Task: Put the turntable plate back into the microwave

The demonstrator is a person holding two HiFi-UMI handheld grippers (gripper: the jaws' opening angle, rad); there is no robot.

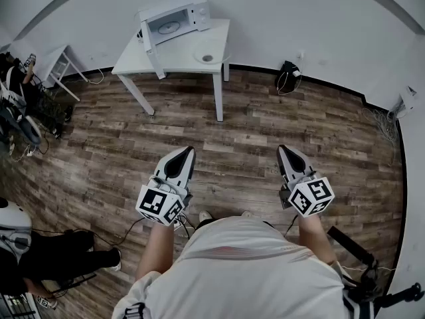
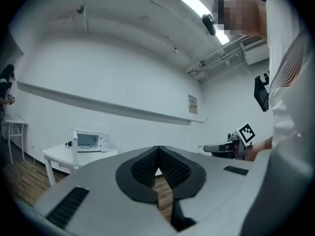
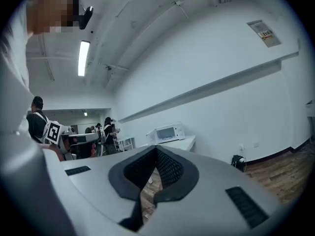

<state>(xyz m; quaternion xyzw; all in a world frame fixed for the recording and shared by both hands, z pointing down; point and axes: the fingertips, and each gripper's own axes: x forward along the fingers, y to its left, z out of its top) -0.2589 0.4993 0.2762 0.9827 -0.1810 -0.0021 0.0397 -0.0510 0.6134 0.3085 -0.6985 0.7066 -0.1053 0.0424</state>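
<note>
Far across the room a white microwave (image 1: 174, 17) stands on a white table (image 1: 143, 57) with its door (image 1: 147, 42) swung open. The round turntable plate (image 1: 208, 57) lies on the tabletop to the microwave's right. Both grippers are held level in front of the person, well short of the table. My left gripper (image 1: 188, 150) is shut with nothing between its jaws, and so is my right gripper (image 1: 283, 149). In the left gripper view the microwave (image 2: 90, 140) shows small beyond the closed jaws. The right gripper view also has the microwave (image 3: 167, 132) in the distance.
Wood floor lies between me and the table. A smaller white table (image 1: 56, 62) and dark equipment (image 1: 20, 121) with cables stand at the left. A black bag (image 1: 288, 77) rests against the far wall. A tripod (image 1: 362, 258) is at the lower right. People (image 3: 108, 132) stand at the far end of the room.
</note>
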